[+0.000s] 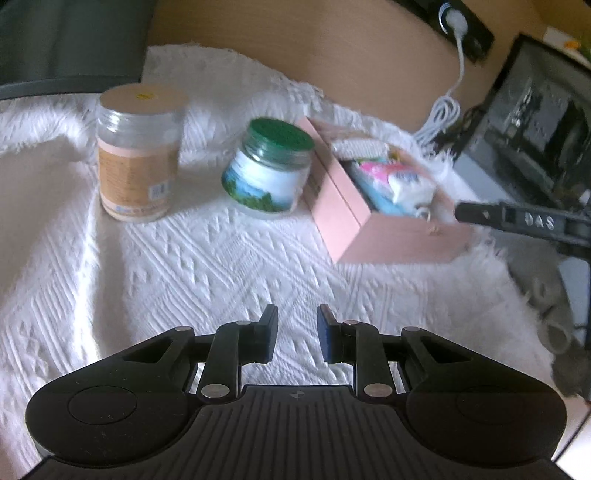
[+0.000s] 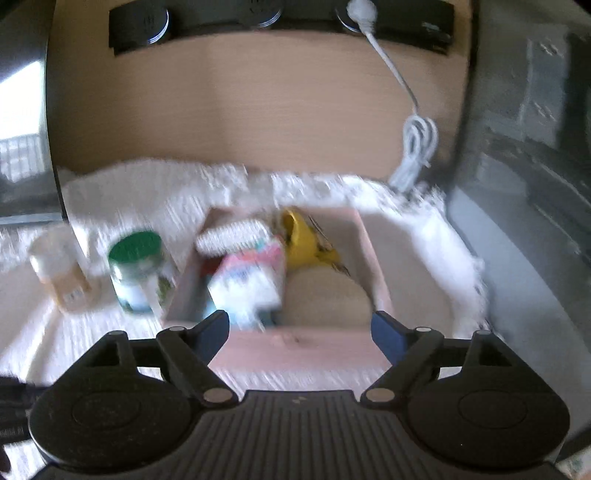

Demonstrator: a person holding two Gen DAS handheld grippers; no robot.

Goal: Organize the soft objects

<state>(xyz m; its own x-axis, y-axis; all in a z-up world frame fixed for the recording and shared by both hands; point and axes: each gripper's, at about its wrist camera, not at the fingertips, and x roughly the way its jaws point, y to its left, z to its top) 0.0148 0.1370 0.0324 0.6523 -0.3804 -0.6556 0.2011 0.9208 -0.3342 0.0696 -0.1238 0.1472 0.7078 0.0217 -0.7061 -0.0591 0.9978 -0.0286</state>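
A pink open box (image 1: 336, 206) sits on a white textured cloth (image 1: 207, 258); it also shows in the blurred right wrist view (image 2: 295, 343). It holds soft items: a white ribbed roll (image 2: 232, 232), a white and pink packet (image 2: 247, 280), a yellow item (image 2: 301, 240) and a beige pad (image 2: 325, 299). My left gripper (image 1: 297, 332) is open and empty above the cloth, short of the box. My right gripper (image 2: 299, 328) is wide open and empty over the box's near wall; its finger (image 1: 491, 214) shows to the right of the box in the left wrist view.
A jar with a green lid (image 1: 269, 170) and a taller clear jar with a peach label (image 1: 136, 155) stand left of the box. A white cable (image 1: 443, 110) hangs from a black socket strip (image 2: 280, 18) on the wooden wall. A dark appliance (image 1: 535, 125) stands at the right.
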